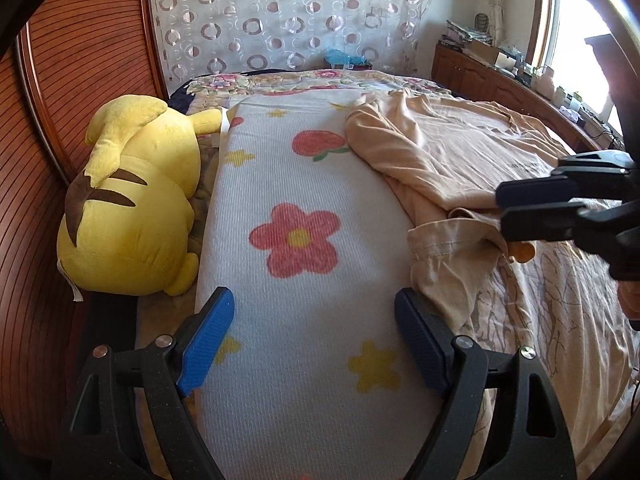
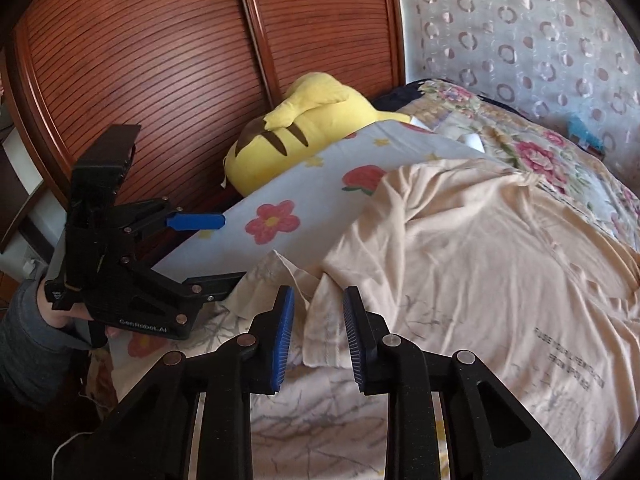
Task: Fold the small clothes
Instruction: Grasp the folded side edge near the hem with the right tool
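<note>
Nearest you, your left hand-held gripper (image 1: 314, 344) hangs over the floral pillow (image 1: 296, 248), its blue pads spread wide with nothing between them. Your right hand-held gripper (image 2: 319, 340) has its pads drawn close but not touching; in the right wrist view a gap shows between them, with the sleeve hem of the beige T-shirt (image 2: 480, 260) lying just past the tips. In the left wrist view that gripper comes in from the right edge and its pads appear to nip the sleeve edge, yet you cannot tell for certain that they press on the cloth.

The T-shirt lies crumpled across the middle of the bed (image 1: 552, 312), its left side riding up onto the pillow, printed text on the chest. A yellow plush toy (image 1: 132, 200) rests left of the pillow, against the slatted wooden panel (image 1: 80, 60). It is clear of the shirt.

Your left hand, in a grey sleeve (image 2: 28, 340), holds its gripper tilted down toward the pillow.

The bed carries a leaf-print sheet near you and a flowered quilt (image 2: 532, 152) at the far end. A curtain with ring patterns (image 1: 288, 16) hangs behind, and a cluttered wooden cabinet (image 1: 492, 76) runs under the bright window on the right.
</note>
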The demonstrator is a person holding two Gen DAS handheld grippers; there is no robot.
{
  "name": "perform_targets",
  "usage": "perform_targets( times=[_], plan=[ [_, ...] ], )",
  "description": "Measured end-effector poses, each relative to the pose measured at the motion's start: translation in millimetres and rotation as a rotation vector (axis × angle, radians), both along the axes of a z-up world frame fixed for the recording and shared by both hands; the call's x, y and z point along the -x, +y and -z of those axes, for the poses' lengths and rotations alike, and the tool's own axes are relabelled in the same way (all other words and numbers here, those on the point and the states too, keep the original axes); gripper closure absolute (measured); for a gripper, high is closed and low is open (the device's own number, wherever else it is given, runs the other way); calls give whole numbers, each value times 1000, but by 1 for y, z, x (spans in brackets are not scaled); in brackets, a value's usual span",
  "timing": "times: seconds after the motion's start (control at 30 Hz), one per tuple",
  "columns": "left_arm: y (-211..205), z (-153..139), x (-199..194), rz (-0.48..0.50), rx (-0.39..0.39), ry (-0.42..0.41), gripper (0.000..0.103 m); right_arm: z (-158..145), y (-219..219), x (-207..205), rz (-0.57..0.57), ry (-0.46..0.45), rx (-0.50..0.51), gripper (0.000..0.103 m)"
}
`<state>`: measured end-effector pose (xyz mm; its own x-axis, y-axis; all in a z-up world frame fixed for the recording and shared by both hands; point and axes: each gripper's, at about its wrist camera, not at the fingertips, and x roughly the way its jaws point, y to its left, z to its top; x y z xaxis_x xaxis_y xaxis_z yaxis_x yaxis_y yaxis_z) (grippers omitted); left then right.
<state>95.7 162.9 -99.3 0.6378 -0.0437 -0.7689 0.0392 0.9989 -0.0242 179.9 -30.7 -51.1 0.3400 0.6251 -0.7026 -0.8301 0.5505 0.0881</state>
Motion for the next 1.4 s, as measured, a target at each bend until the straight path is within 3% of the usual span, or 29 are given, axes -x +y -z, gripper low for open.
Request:
perform_targets(
  times=[0.2,0.23,0.3,0.43,0.73,0.9,0.93,1.13,1.27,1.4],
  plan=[
    [0,0,0,0,1,0,20,20,22,-16,25,-4,103,78],
    [0,0,0,0,1,0,20,23,22,-19,24,-2,105,87],
    [0,0,0,0,0,-1,20,23,21,-21,18,-2,81,95],
    [0,0,0,-5,0,0,18,13,2,-17,33,-13,-17,97],
    [0,1,0,-9,-1,0,17,11,-40,-6,80,-56,-91,97],
    [0,1,0,-9,-2,0,17,21,-57,-1,123,-70,-47,97],
    [0,1,0,-9,-2,0,17,24,-59,-1,134,-75,-35,92],
    [0,1,0,-9,-1,1,17,11,-57,13,157,-128,-37,82],
    [0,1,0,-9,-1,0,17,7,-33,13,115,-107,-53,81],
    [1,1,0,-9,-1,0,17,19,-1,-1,72,-91,6,81]
  ],
)
